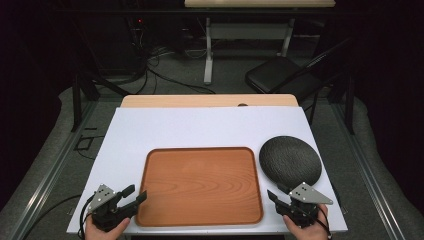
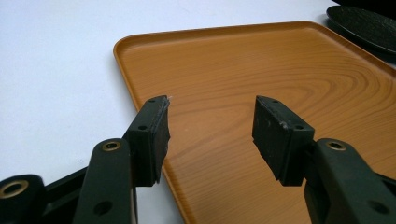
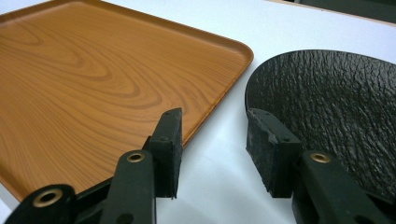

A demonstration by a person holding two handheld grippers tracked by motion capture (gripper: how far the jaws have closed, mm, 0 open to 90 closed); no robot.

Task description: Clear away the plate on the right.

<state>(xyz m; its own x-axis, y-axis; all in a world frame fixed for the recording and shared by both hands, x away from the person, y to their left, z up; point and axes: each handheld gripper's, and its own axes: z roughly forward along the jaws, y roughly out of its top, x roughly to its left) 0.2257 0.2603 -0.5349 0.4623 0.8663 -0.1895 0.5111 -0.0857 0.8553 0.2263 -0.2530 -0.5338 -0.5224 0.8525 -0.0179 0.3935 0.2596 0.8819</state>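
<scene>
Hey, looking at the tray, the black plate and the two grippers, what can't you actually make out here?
- Black plate: its right and near parts are cut off by the right gripper view's edge and hidden behind one jaw.
- Wooden tray: its near right part runs off the left gripper view's edge.
- Left gripper and right gripper: the high view's bottom edge cuts off the hands holding them.

The high view is looking down at the worktop (image 1: 210, 125); both claw cameras, low and close, are sharing the wooden tray (image 1: 200, 185).

Black two-jaw left gripper (image 1: 136, 194), right gripper (image 1: 276, 192), brass-ringed pivots, grey three-cornered plates, trailing black cables
</scene>
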